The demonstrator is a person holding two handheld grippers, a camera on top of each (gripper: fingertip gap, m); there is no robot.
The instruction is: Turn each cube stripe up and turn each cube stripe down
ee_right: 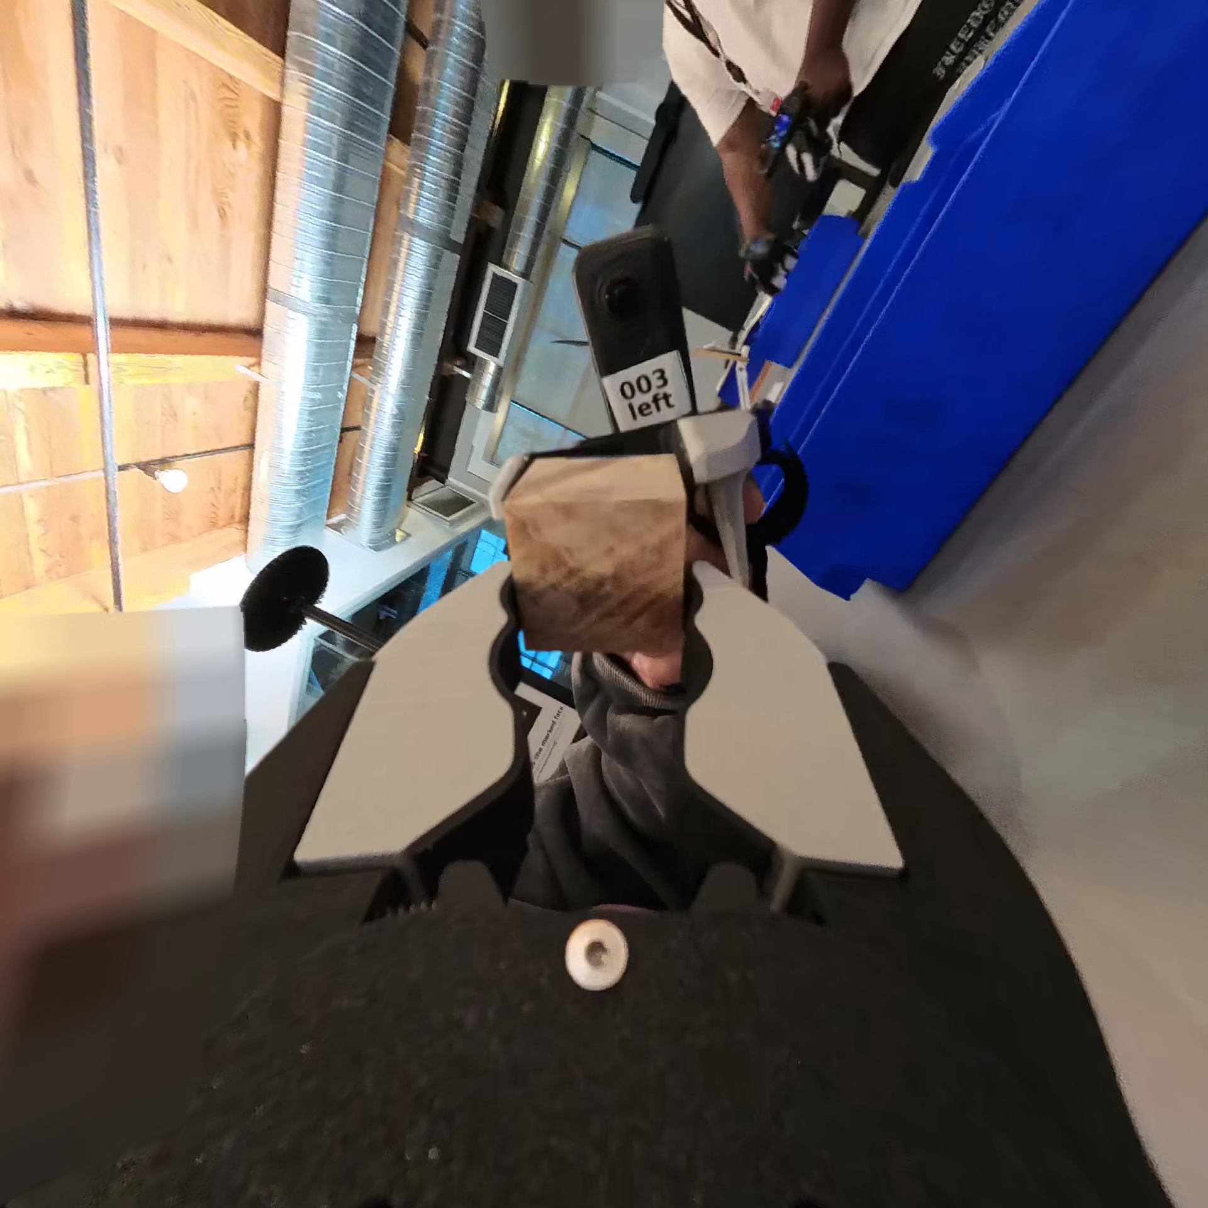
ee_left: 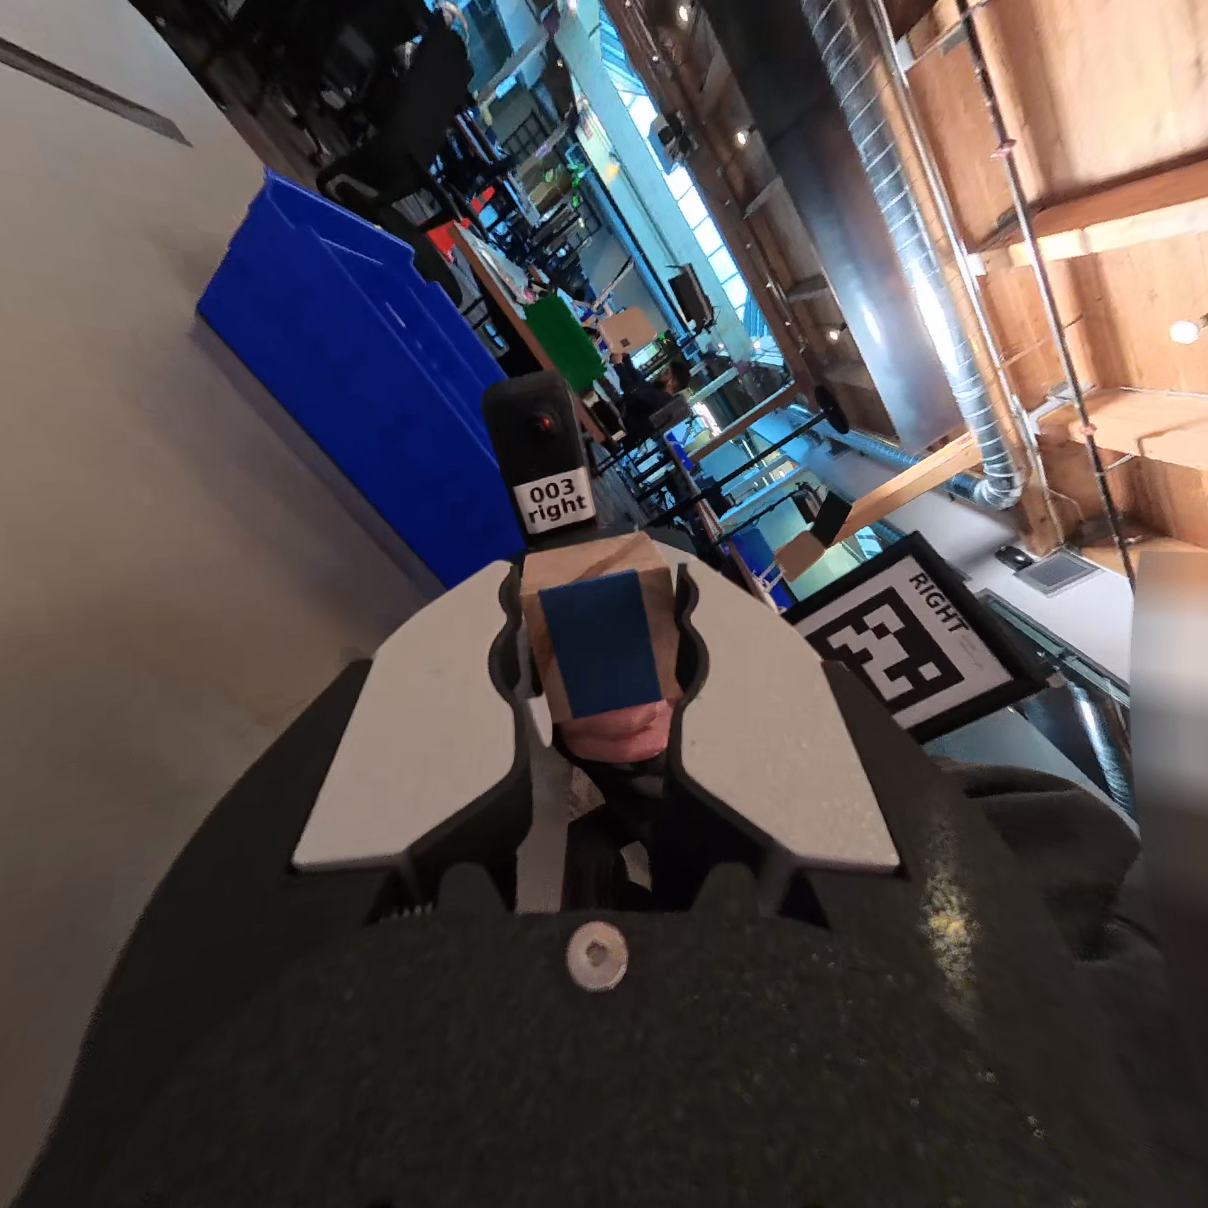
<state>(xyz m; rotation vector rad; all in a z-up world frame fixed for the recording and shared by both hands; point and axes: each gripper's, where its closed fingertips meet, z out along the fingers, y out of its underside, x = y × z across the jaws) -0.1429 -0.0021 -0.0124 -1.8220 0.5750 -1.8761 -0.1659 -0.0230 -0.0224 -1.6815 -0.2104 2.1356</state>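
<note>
Held aloft between two facing grippers, a small wooden cube (ee_left: 598, 637) with a blue stripe (ee_left: 598, 644), seemingly light, rigid and smooth-faced, sits clamped by both pairs of fingers (ee_left: 451, 686) on opposite flat sides.

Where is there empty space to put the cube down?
Bare grey table runs beside the blue bins, and it shows again in the right wrist view. Around the cube it is crowded: the left gripper and right gripper both clamp it.

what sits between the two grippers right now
One wooden cube with a blue stripe, pinched between the left gripper and right gripper; both wrist views show it.
</note>
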